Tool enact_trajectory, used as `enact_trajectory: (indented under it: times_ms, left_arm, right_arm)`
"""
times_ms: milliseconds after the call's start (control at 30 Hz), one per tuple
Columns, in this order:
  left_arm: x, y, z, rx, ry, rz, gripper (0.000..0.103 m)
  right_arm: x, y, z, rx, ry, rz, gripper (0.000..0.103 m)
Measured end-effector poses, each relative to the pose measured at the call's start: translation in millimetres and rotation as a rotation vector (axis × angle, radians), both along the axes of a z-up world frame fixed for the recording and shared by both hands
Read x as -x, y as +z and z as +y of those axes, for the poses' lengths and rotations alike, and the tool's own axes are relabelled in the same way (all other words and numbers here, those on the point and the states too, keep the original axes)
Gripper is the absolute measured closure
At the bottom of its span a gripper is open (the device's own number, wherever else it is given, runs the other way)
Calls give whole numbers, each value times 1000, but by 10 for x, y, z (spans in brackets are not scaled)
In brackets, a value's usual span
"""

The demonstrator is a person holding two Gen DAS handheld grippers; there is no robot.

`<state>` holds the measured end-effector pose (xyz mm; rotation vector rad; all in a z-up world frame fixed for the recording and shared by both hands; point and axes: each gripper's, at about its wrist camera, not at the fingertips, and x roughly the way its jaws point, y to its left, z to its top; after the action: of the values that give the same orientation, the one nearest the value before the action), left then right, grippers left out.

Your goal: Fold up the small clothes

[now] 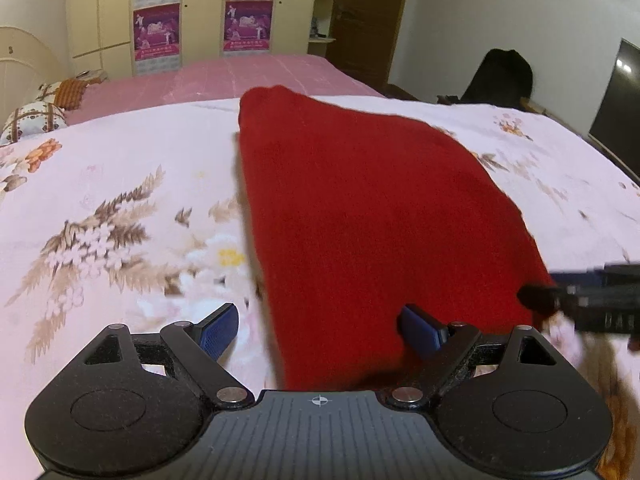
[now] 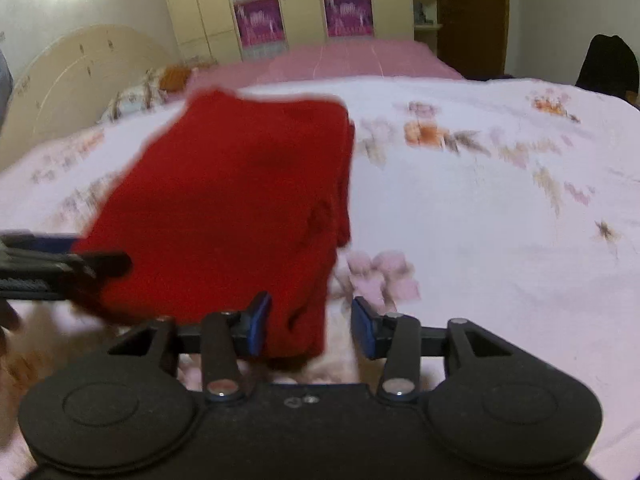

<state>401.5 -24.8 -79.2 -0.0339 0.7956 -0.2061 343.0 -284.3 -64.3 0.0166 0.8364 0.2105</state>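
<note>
Left gripper point(image 1: 318, 330) has its jaws spread wide over the near edge of the red knit garment point(image 1: 360, 200), not pinching anything. Right gripper point(image 2: 308, 328) is about half open with the garment's near right corner loose between the jaws. The garment lies flat on the floral bedsheet point(image 1: 100, 208), wardrobe point(image 1: 200, 8) beyond it.
</note>
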Motion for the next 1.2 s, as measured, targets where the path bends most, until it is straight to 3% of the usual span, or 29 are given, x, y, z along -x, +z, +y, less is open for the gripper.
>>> enact_trajectory:
  times_ms: [133,233,333,500,600,667,767,833,933,1200]
  left_arm:
    - [205,-87,117,4,-13,15,15]
    - [376,-46,212,-47,7,8,16]
    - [451,126,421,45,49,-42,16]
    - [148,234,518,140,60,-29,16]
    - [-102,183,542,247,43,27,16]
    - [-244,121,577,332,48,73,16]
    - [-414,57,579,398,45,109,16]
    - [-513,31,561,394,45,116,16]
    - [-670,-6,573,388,57,121,16]
    - [-942,-102,595,409,66,137,16]
  right_arm:
    - [62,15,-63,-9,-5,8,51]
    - [133,13,-142,-36,3,20,51]
    - [263,153,-294,-130,-16,2,51]
    - [182,252,-522,-270,-95,6,50]
    - [21,269,-566,-375,-122,23,50]
    - [-95,284,-568,-412,-117,21,50]
    - [-264,292,-598,-417,-118,19,50]
    - [-387,269,-638,-429,-138,23,60]
    - [-571,245,-668,-468,-136,17,63]
    - [-1138,76,-454,-471,-100,14,62]
